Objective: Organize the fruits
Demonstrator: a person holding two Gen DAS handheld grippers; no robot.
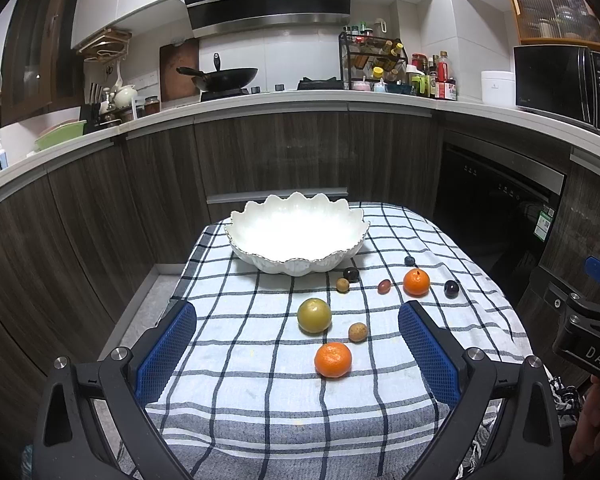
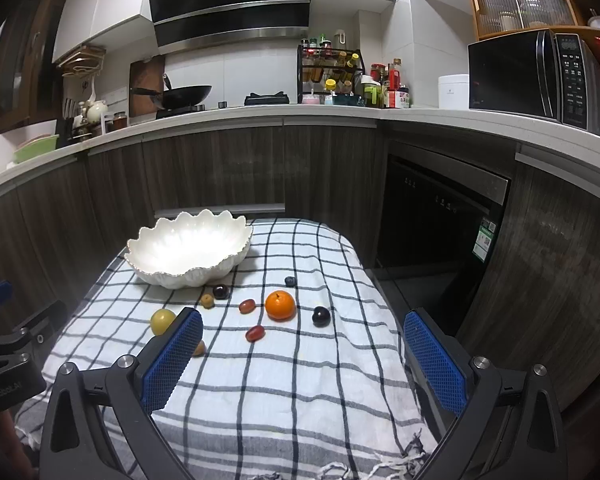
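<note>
The left gripper (image 1: 298, 354) hangs low at the near edge of the checked cloth (image 1: 260, 400), its blue pads spread wide and holding nothing, with the near mandarin (image 1: 333, 359) lying between them just ahead. The right gripper (image 2: 304, 354) sits alongside, equally spread and empty, looking over the right half of the spread.

The fruit is strewn loose on the cloth, none of it touching the grippers: a yellow-green fruit (image 1: 314, 315) and a small brown one (image 1: 357, 331) just beyond the near mandarin, a second mandarin (image 2: 280, 305) further out, dark plums (image 2: 321, 315), red grapes (image 2: 255, 333) and a blueberry (image 2: 290, 281) scattered around it.

At the far end stands the scalloped white bowl (image 1: 240, 216), empty, probably where everything is meant to go. Wide jaws suit the round mandarins; the near one looks the likeliest first pick.
</note>
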